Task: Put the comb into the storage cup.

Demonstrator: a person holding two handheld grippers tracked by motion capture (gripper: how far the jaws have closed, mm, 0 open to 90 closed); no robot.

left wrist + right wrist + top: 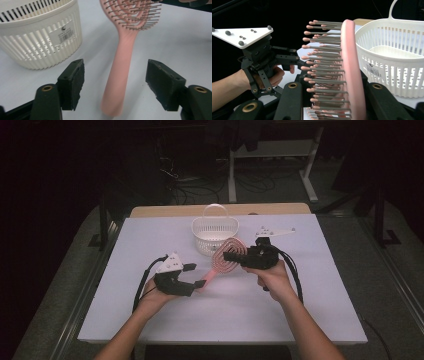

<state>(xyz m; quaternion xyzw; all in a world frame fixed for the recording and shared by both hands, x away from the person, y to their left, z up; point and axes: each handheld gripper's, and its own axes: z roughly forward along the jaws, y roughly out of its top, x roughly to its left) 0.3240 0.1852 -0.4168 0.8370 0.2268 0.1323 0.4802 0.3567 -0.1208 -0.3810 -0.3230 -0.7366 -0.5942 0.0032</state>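
- The right gripper [235, 256] jaws are clamped on the pink hairbrush [226, 260] head; its handle slants toward the left gripper [195, 275]
- Left jaws stand apart around the handle, pads clear; the white basket [215, 234] sits just beyond the head

pink hairbrush [352, 72] clamped in claw, white basket [397, 57] beside

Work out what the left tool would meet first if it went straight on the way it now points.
Most likely the pink hairbrush: its handle lies between the left tool's open jaws, untouched. The white basket stands off to one side, though depth is hard to judge.
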